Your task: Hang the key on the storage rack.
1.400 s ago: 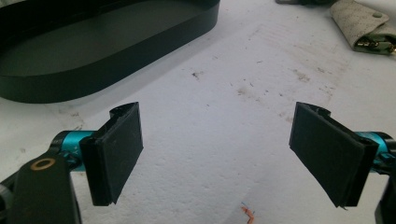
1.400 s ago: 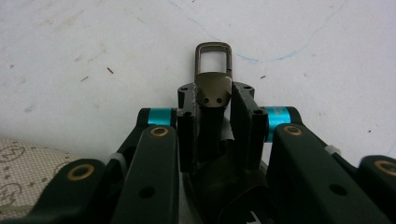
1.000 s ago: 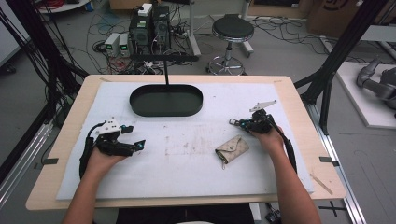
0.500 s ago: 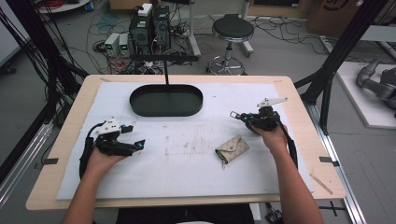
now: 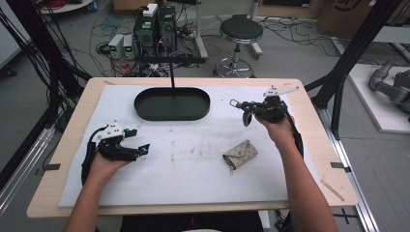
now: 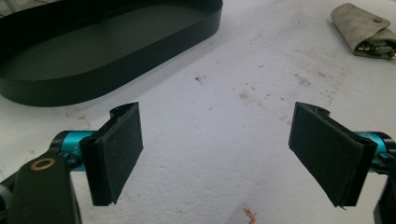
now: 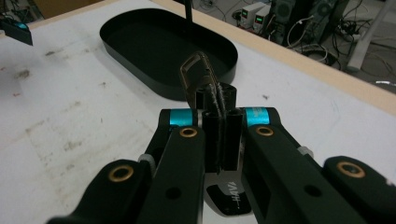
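My right gripper (image 5: 244,106) hangs above the table right of the black oval tray (image 5: 140,104). In the right gripper view my right gripper (image 7: 217,100) is shut on a metal carabiner clip (image 7: 198,77), which sticks out past the pads. A black key fob (image 7: 231,198) dangles below the jaws and shows as a dark shape (image 5: 246,119) in the high view. A beige key pouch (image 5: 240,153) lies flat on the white mat, nearer the person than that gripper. My left gripper (image 5: 139,140) rests at the left with its jaws wide apart and nothing between the pads (image 6: 116,154). The pouch (image 6: 362,30) sits far ahead of it.
The tray's wall (image 7: 140,70) is low and its inside holds nothing. A thin black post (image 5: 170,72) rises behind the tray. The white mat (image 5: 193,188) covers most of the wooden table (image 5: 338,193). Cables, equipment and a stool (image 5: 241,30) stand on the floor beyond the far edge.
The right gripper has risen from beside the pouch and drifted toward the far side, carrying the clip and fob. The left gripper and the pouch have stayed where they were.
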The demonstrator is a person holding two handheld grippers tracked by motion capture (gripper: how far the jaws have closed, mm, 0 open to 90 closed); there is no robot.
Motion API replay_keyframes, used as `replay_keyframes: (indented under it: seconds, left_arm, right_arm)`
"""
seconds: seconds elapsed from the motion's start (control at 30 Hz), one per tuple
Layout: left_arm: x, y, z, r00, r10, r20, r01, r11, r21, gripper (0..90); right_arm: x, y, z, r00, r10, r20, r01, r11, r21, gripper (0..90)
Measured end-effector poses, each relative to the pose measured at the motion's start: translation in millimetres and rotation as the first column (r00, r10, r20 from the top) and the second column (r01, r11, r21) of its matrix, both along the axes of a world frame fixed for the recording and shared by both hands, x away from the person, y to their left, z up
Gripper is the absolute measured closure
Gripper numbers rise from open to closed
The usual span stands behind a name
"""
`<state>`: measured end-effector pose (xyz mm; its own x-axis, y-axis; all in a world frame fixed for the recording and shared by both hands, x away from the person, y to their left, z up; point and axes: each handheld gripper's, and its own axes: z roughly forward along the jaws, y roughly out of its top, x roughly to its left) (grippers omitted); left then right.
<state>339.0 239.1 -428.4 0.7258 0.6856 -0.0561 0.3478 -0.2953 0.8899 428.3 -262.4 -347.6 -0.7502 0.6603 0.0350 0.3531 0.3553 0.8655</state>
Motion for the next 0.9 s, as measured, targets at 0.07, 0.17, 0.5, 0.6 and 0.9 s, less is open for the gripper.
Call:
replay_keyframes:
  seconds: [0.07,0.17,0.5,0.6,0.9]
  left_arm:
    - [0.0,-0.7,0.3,1.0000,-0.001,-0.001,0.001,1.0000,-0.001,17.5]
    - [-0.2,-0.4,1.5,1.0000,-0.003,0.004,0.003,1.0000,-0.001,17.5]
    - [-2.7,2.3,4.2,0.9999,-0.001,0.012,0.001,1.0000,-0.009,17.5]
    - [-4.9,2.6,5.3,0.9999,-0.003,0.016,0.003,0.9999,-0.011,17.6]
    - [-10.0,8.9,3.9,0.9998,0.010,0.016,-0.010,0.9999,-0.008,17.6]
  right_arm:
    - [5.1,8.4,10.4,0.9999,0.012,0.011,-0.012,0.9999,0.012,90.0]
    - [8.8,14.7,17.2,0.9997,0.021,0.011,-0.021,0.9997,0.014,90.0]
    - [31.7,46.3,38.3,0.9985,0.052,0.017,-0.052,0.9986,0.014,90.0]
    - [38.0,57.0,42.5,0.9980,0.054,0.033,-0.055,0.9983,0.020,90.0]
    - [57.5,91.6,56.5,0.9959,0.078,0.046,-0.079,0.9969,0.010,90.0]
